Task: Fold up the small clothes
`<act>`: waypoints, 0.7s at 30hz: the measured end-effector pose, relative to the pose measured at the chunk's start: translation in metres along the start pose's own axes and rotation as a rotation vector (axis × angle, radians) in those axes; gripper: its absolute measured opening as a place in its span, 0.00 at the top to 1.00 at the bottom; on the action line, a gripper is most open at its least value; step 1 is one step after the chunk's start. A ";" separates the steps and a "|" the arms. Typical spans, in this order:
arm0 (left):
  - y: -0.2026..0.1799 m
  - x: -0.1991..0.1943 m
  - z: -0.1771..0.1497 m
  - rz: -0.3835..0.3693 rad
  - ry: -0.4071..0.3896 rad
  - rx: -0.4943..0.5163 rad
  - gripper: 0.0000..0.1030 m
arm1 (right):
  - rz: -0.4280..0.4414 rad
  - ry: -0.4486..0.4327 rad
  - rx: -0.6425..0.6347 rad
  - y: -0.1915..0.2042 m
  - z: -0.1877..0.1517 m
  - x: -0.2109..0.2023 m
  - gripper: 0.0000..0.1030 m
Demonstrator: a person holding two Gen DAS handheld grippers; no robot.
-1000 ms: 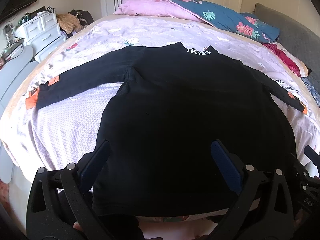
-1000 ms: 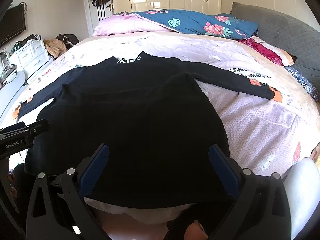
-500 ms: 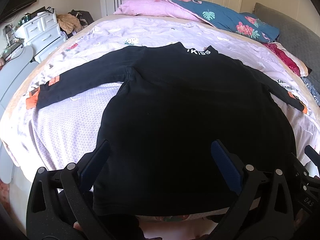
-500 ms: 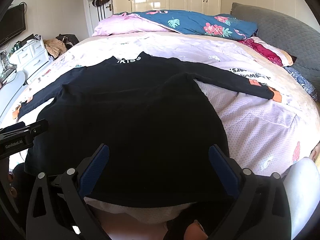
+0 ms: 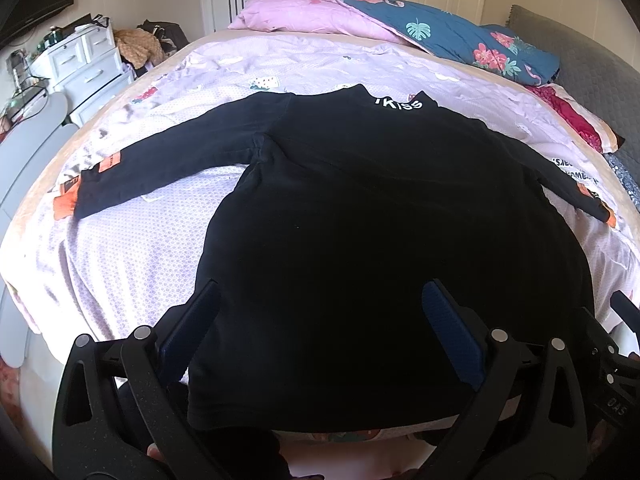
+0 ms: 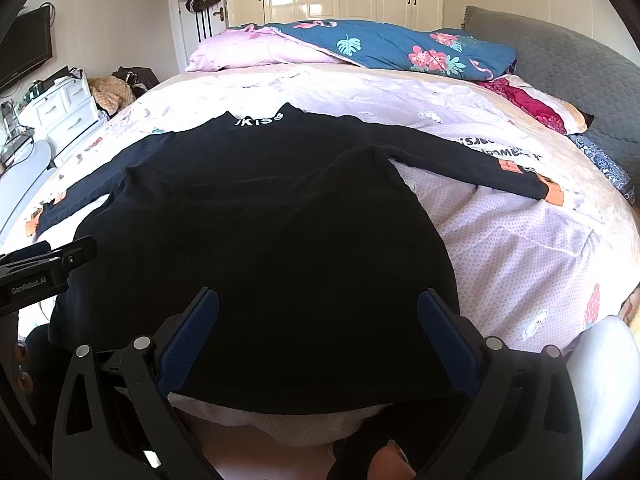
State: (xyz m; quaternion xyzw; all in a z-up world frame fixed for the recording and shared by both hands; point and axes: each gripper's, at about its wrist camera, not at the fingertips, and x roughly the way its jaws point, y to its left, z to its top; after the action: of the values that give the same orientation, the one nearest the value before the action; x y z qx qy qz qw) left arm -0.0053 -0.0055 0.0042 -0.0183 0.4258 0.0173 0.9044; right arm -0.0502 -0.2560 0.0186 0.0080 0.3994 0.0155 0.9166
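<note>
A small black long-sleeved top (image 5: 360, 208) lies flat on the bed, collar with white letters (image 5: 398, 103) at the far end, sleeves spread to both sides with orange cuffs (image 5: 66, 204). It also shows in the right wrist view (image 6: 260, 232). My left gripper (image 5: 320, 320) is open and empty, hovering over the top's near hem, left of middle. My right gripper (image 6: 318, 322) is open and empty over the hem's right part. The left gripper's body (image 6: 36, 276) shows at the right wrist view's left edge.
The bed has a pale lilac patterned sheet (image 5: 120, 248). Pink and blue floral pillows (image 5: 440, 28) lie at the far end, a grey headboard (image 6: 560, 64) to the right. A white drawer unit (image 5: 84, 68) stands left of the bed.
</note>
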 end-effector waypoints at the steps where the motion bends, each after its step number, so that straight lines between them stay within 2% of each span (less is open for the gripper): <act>1: 0.000 0.000 0.000 0.000 0.001 0.001 0.08 | 0.001 0.000 0.000 0.000 0.000 0.000 0.04; 21: -0.005 0.005 0.010 0.000 0.002 0.022 0.08 | 0.024 -0.005 -0.006 0.008 0.012 0.003 0.04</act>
State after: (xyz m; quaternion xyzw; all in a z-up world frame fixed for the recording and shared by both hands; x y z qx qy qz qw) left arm 0.0062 -0.0098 0.0069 -0.0084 0.4268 0.0127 0.9042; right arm -0.0392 -0.2480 0.0249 0.0102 0.3968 0.0279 0.9174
